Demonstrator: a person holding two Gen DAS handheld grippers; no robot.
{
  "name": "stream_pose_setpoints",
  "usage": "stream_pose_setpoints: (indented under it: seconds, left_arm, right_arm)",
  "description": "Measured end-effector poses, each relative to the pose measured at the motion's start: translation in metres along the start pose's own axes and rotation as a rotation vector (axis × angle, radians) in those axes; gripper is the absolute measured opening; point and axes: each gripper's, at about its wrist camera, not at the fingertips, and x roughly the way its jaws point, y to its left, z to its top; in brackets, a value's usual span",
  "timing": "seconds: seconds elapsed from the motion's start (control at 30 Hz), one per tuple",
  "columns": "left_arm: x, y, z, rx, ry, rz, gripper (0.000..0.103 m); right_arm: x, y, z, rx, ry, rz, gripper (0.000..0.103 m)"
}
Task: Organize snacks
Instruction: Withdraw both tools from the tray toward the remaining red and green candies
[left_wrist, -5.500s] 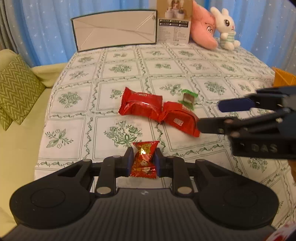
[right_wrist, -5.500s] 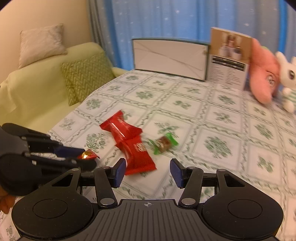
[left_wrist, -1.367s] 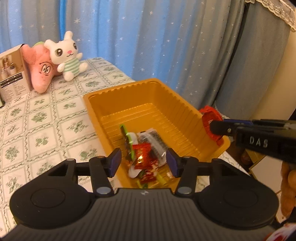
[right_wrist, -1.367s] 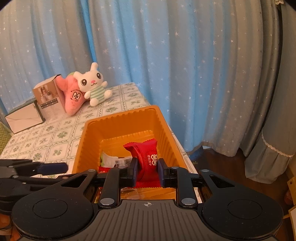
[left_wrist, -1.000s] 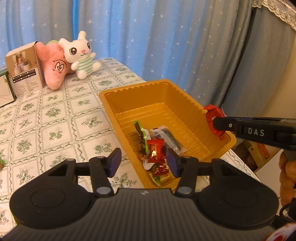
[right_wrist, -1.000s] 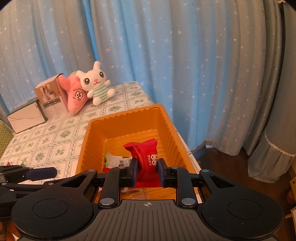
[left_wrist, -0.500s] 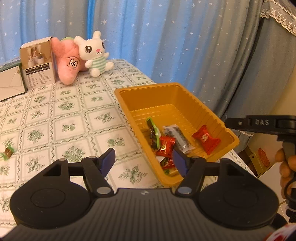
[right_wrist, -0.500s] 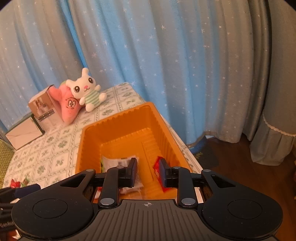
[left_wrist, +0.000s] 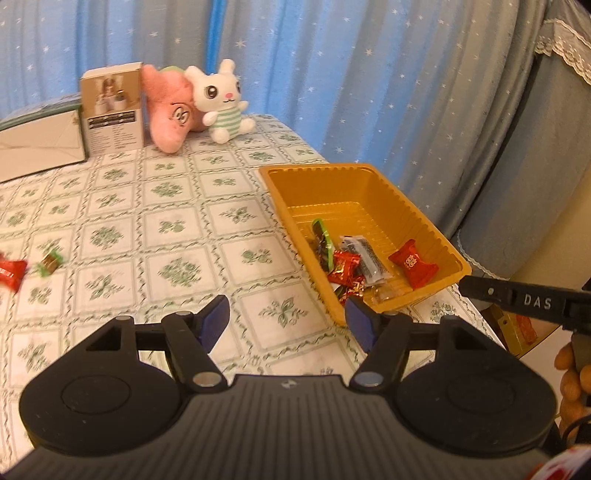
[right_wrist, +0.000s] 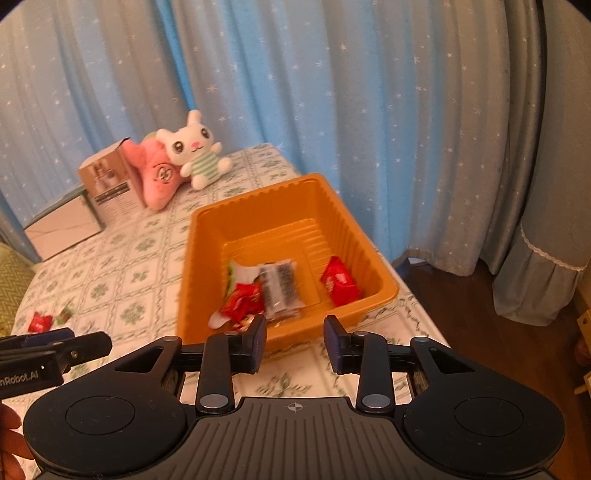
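Observation:
An orange tray sits at the table's right end and holds several snacks, among them a red packet, a small red candy and a dark clear-wrapped bar. My left gripper is open and empty above the table, just left of the tray's near corner. My right gripper is open and empty in front of the tray's near wall. A red packet and a green-wrapped candy lie on the tablecloth at the left.
A white bunny plush, a pink plush, a brown box and a flat white box stand at the table's far side. Blue curtains hang behind. The table's edge drops to the floor just right of the tray.
The right gripper has opened wider after releasing the red packet, which now lies in the tray. Both grippers have backed away from the tray; the left view has swung left.

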Motion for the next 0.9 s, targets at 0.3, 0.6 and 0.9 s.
stream_pose_setpoints:
  seconds: [0.3,0.6,0.9]
  left_arm:
    - [-0.042,0.018,-0.017,-0.042,-0.018,0.056,0.066]
    - [-0.079,0.042,-0.033,-0.086,-0.050,0.107,0.064]
    - [-0.104,0.071,-0.044,-0.129,-0.074,0.180,0.064]
  right_arm:
    - [-0.021,0.038,-0.014,-0.066,0.006,0.042,0.042]
    - [-0.032,0.073,-0.027,-0.127,0.015,0.082,0.044]
    - [-0.031,0.103,-0.034,-0.173,0.028,0.122,0.044]
